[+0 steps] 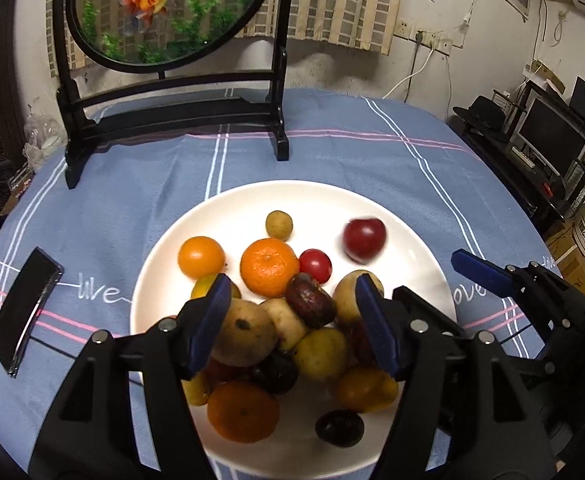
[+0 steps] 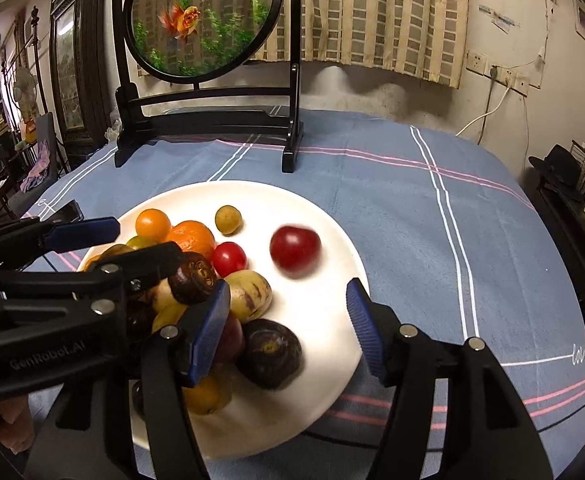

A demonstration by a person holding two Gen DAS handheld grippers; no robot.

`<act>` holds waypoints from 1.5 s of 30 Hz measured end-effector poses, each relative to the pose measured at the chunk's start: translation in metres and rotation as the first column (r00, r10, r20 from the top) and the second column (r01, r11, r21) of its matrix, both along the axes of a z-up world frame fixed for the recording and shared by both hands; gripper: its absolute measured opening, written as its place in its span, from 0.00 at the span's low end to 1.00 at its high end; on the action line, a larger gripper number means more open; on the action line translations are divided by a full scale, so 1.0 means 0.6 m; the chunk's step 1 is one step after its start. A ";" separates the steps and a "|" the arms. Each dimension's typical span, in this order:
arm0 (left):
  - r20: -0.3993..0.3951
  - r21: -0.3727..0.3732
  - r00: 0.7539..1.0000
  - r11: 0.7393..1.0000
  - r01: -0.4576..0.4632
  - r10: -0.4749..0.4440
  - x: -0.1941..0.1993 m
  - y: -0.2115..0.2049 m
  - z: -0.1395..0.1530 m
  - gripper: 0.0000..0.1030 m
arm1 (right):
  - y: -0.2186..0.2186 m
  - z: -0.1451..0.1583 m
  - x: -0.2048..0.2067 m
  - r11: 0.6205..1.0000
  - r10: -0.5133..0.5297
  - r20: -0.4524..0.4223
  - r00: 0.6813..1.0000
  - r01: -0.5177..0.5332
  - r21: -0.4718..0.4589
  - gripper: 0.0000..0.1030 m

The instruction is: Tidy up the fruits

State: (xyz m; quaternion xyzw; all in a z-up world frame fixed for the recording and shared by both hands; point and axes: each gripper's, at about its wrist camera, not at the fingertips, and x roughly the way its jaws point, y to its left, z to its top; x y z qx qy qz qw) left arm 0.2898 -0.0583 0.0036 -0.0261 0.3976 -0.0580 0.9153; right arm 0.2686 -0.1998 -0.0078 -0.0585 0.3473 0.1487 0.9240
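A white plate on the blue cloth holds a pile of fruit: oranges, a cherry tomato, yellow and dark purple fruits. A dark red plum lies apart at the plate's right, motion-blurred; it also shows in the right wrist view. My left gripper is open and empty over the pile. My right gripper is open and empty above the plate's right part, beside a dark purple fruit. The left gripper shows in the right wrist view.
A black-framed round goldfish screen stands at the table's far side. A black phone lies left of the plate. Shelves with a monitor stand past the table's right edge.
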 end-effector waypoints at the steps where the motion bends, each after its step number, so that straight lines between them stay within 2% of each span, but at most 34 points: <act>1: 0.004 0.005 1.000 1.000 -0.001 0.001 -0.006 0.001 0.003 0.65 | -0.001 0.003 -0.006 1.000 -0.003 0.002 1.000 0.003 -0.004 0.60; 4: 0.026 0.039 1.000 0.999 -0.015 0.014 -0.027 0.003 0.010 0.65 | -0.002 0.010 -0.025 1.000 -0.007 0.007 1.000 0.007 -0.020 0.60; 9: 0.015 0.040 0.999 0.999 -0.033 0.033 -0.064 0.016 0.013 0.70 | -0.005 0.009 -0.061 0.998 -0.013 0.009 1.000 0.013 -0.058 0.61; 14: 0.018 0.060 0.999 0.997 -0.052 0.052 -0.112 0.024 0.010 0.80 | -0.021 0.007 -0.108 0.998 -0.034 0.007 0.999 0.034 -0.055 0.61; 20: -0.012 0.058 0.999 0.997 -0.048 0.048 -0.185 0.035 -0.011 0.80 | -0.042 -0.011 -0.172 0.997 -0.060 -0.016 0.998 0.059 -0.056 0.62; 25: 0.004 0.073 0.999 0.996 -0.053 0.053 -0.240 0.035 -0.014 0.85 | -0.049 -0.015 -0.227 0.995 -0.078 -0.025 0.997 0.077 -0.059 0.62; 29: 0.000 0.096 0.999 0.994 -0.042 0.043 -0.271 0.026 -0.015 0.89 | -0.052 -0.015 -0.255 0.994 -0.090 -0.021 0.996 0.089 -0.057 0.66; 32: -0.007 0.106 0.999 0.994 -0.040 0.041 -0.287 0.023 -0.018 0.90 | -0.055 -0.011 -0.273 0.994 -0.100 -0.011 0.995 0.100 -0.048 0.76; 34: -0.001 0.106 0.999 0.994 -0.033 0.033 -0.298 0.021 -0.020 0.91 | -0.054 -0.010 -0.284 0.993 -0.104 0.008 0.995 0.104 -0.053 0.78; 36: 0.009 0.114 1.000 0.993 -0.022 0.021 -0.304 0.018 -0.021 0.94 | -0.052 -0.010 -0.290 0.993 -0.104 0.016 0.994 0.104 -0.058 0.79; 41: 0.022 0.119 1.000 0.993 -0.018 0.016 -0.320 0.016 -0.026 0.94 | -0.054 -0.014 -0.297 0.993 -0.111 0.010 0.994 0.111 -0.048 0.79; 45: -0.004 0.093 1.000 0.996 -0.015 0.015 -0.323 0.018 -0.032 0.95 | -0.060 -0.018 -0.303 0.993 -0.116 0.003 0.993 0.116 -0.036 0.79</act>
